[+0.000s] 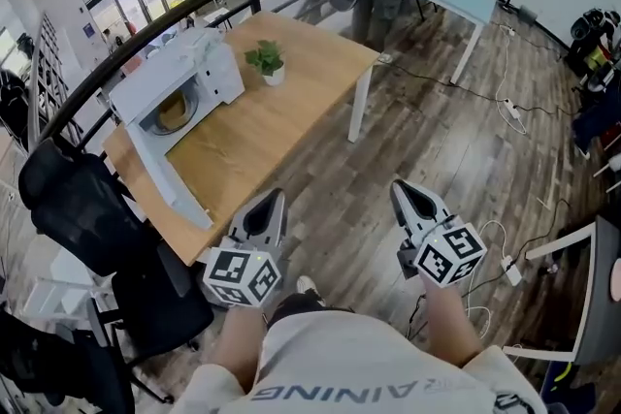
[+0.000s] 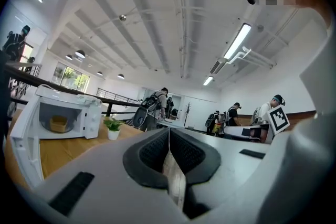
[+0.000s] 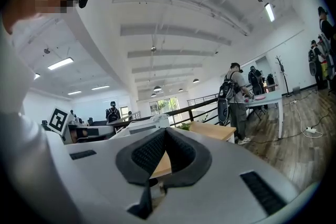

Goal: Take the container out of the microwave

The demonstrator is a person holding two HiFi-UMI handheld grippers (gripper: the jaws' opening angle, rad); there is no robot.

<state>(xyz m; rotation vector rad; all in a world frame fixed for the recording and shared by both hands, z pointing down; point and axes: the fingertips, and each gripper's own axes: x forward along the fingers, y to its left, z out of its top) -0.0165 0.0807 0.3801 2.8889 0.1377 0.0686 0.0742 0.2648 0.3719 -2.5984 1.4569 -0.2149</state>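
Inside open microwave [image 1: 199,63], on table [image 1: 272,126] at left: tan container [image 1: 173,111], well ahead, out of reach. Probably light, stiff, maybe slick; best pinched at near rim. Left gripper [image 1: 275,196] clenched, empty. Right gripper [image 1: 401,188] clenched, empty too.

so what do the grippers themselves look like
Both the left gripper and right gripper are pale grey, tapering to pointed jaws lined with black ribbed pads. Each carries a cube of black-and-white square markers. The person wears a white shirt.
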